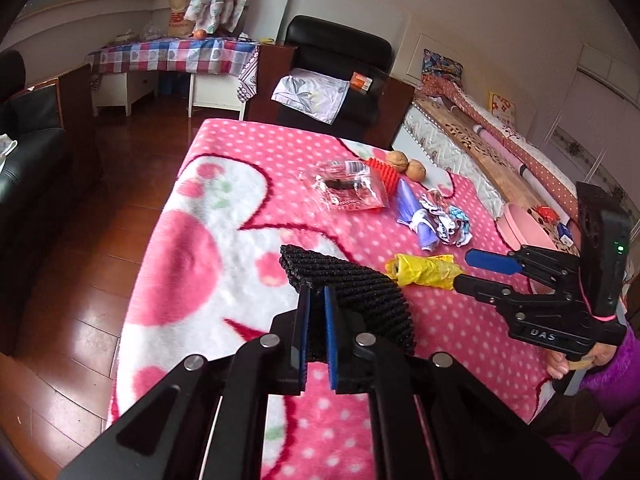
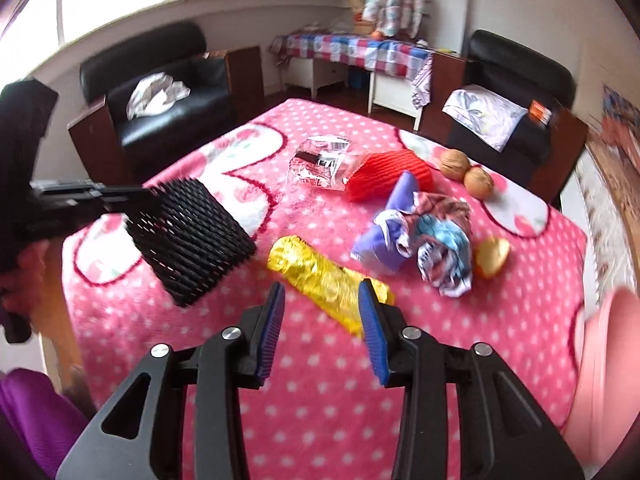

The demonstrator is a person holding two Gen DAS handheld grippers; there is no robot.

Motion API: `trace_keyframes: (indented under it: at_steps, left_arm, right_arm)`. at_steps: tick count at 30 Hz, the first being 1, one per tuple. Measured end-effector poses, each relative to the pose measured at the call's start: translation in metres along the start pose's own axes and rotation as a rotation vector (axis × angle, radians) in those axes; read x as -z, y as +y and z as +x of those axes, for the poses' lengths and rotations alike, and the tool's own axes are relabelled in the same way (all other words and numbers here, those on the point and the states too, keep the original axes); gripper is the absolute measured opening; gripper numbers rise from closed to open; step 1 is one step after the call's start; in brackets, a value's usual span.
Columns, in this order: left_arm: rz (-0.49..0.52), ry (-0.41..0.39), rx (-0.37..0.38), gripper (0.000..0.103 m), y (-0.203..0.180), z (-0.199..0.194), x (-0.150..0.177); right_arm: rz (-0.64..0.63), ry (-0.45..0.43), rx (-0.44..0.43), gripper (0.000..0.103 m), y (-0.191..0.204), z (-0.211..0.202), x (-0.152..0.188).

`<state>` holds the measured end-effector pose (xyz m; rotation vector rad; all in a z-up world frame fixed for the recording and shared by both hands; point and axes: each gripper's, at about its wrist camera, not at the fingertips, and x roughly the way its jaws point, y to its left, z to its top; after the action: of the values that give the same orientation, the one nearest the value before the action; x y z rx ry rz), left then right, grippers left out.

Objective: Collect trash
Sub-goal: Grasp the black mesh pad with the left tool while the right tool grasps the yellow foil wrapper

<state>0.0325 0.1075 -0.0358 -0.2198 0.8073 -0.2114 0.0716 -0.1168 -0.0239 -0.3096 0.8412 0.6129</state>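
Our left hand-held gripper [image 1: 316, 312] is squeezed tight on a black foam net sleeve [image 1: 352, 296]. In the right wrist view the sleeve hangs up off the table [image 2: 320, 380] at about 9 o'clock, held by its edge.

Our right hand-held gripper [image 2: 322, 308] has its blue pads apart. A crinkly yellow wrapper [image 2: 320, 276] lies on the table with one end between the pads. We cannot tell if the pads touch it. In the left wrist view we can read "DAS" on the side of the right hand-held gripper.

The table has a pink blanket [image 2: 320, 400] with white dots on it. Past the yellow wrapper, at about 1 o'clock in the right wrist view, is a bunch of crumpled wrappers, purple [image 2: 384, 236] and blue-and-white [image 2: 444, 252]. Just beside them at 2 o'clock is a small golden piece [image 2: 494, 256]. Farther out at 12 o'clock lies a clear plastic bag [image 2: 324, 164] with something dark inside and some print too small to read. A red foam net sleeve [image 2: 390, 174] touches it. Two walnuts [image 2: 466, 172] sit side by side at 1 o'clock.

At 3 o'clock, at the table edge, is a pink bin [image 2: 612, 344]. It is blurry and we cannot see what is in it.

A purple sleeve [image 1: 612, 380] shows behind the right hand-held gripper.
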Motion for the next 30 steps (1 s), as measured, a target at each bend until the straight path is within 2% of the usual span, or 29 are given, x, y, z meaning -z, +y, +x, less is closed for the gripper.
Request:
trace_keyframes:
  at_steps: [4,9,11,14,17,25,30]
  left_arm:
    - [-0.027,-0.005,0.0,0.006,0.009,-0.001,-0.002]
    - [-0.038,-0.002,0.006,0.006,0.014,0.0,-0.004]
    - [-0.037,-0.003,0.01,0.006,0.014,0.001,-0.005]
    - [-0.03,-0.009,0.021,0.006,0.011,0.002,-0.007]
    - [-0.023,-0.017,0.029,0.006,0.006,0.001,-0.01]
    - [0.011,-0.039,0.056,0.006,-0.016,-0.004,-0.018]
    - [0.055,-0.053,0.074,0.006,-0.037,-0.007,-0.028]
  right_arm:
    - [-0.02,0.062,0.014,0.042,-0.002,0.025,-0.004]
    - [-0.007,0.066,0.013,0.041,-0.008,0.032,-0.002]
    - [0.001,0.067,0.007,0.024,-0.008,0.031,0.0]
    - [0.042,0.059,-0.017,0.014,-0.012,0.023,0.004]
    - [0.082,0.039,-0.041,0.009,-0.015,0.013,0.009]
    - [0.22,-0.035,-0.115,0.007,-0.026,-0.024,0.027]
    - [0.291,-0.101,-0.103,0.007,-0.039,-0.052,0.037]
